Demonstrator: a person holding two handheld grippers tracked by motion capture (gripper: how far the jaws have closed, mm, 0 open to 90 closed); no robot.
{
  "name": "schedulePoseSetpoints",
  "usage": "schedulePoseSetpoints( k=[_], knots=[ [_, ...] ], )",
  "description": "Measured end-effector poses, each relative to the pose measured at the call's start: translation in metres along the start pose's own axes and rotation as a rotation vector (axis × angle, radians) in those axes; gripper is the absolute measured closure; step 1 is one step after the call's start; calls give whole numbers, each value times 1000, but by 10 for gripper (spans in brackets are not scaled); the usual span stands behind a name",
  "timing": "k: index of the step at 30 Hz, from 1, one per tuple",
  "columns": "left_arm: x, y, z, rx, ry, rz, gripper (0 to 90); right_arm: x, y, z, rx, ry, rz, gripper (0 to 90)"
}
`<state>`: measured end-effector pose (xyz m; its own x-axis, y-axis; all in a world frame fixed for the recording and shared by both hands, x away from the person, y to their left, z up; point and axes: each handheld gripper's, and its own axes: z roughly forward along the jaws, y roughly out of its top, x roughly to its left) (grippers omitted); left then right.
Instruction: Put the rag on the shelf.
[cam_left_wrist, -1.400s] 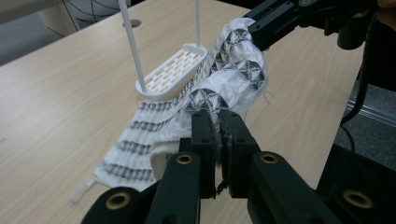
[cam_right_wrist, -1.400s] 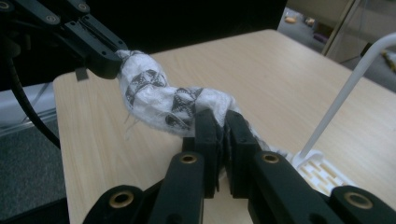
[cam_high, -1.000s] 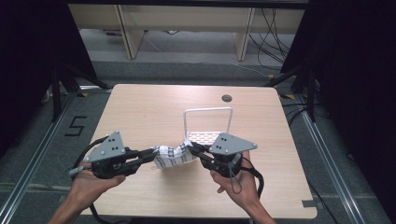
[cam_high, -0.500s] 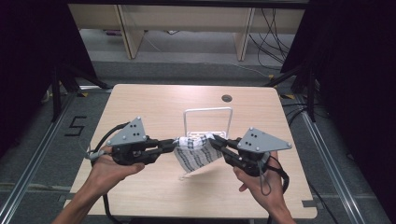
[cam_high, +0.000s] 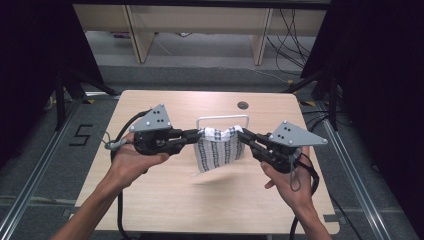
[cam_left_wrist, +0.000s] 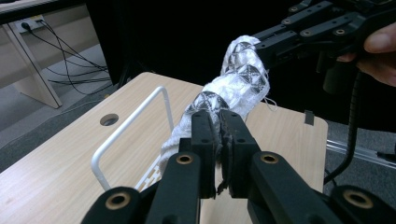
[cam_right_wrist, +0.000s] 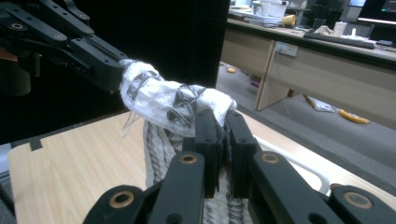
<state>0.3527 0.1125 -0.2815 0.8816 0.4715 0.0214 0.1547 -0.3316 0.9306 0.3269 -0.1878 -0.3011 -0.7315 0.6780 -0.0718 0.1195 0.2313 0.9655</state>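
High view shows your left gripper (cam_high: 196, 135) and right gripper (cam_high: 245, 137) each clamped on a top corner of the cloth (cam_high: 219, 150), which hangs above the table (cam_high: 165, 200), hiding the rack's (cam_high: 222, 118) base.

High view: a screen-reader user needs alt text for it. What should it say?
Two hand-held tongs, the left tongs and the right tongs, hold a patterned white cloth by its top corners, so it hangs above a wooden table. A white wire rack stands just behind the cloth.
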Motion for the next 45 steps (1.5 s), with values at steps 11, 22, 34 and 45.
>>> schedulePoseSetpoints(
  k=[11, 22, 34, 45],
  knots=[
    [13, 16, 11, 0, 23, 3, 844, -16, 4, 7, 0, -32, 15, 860],
    [29, 32, 26, 10, 71, -10, 844, -34, 15, 19, 9, -71, 25, 860],
    [56, 39, 43, -18, 101, -79, 843, -59, 28, 43, 19, -111, 58, 860],
    [88, 41, 60, -51, 135, -152, 841, -80, 35, 69, 42, -141, 62, 857]
  ],
)
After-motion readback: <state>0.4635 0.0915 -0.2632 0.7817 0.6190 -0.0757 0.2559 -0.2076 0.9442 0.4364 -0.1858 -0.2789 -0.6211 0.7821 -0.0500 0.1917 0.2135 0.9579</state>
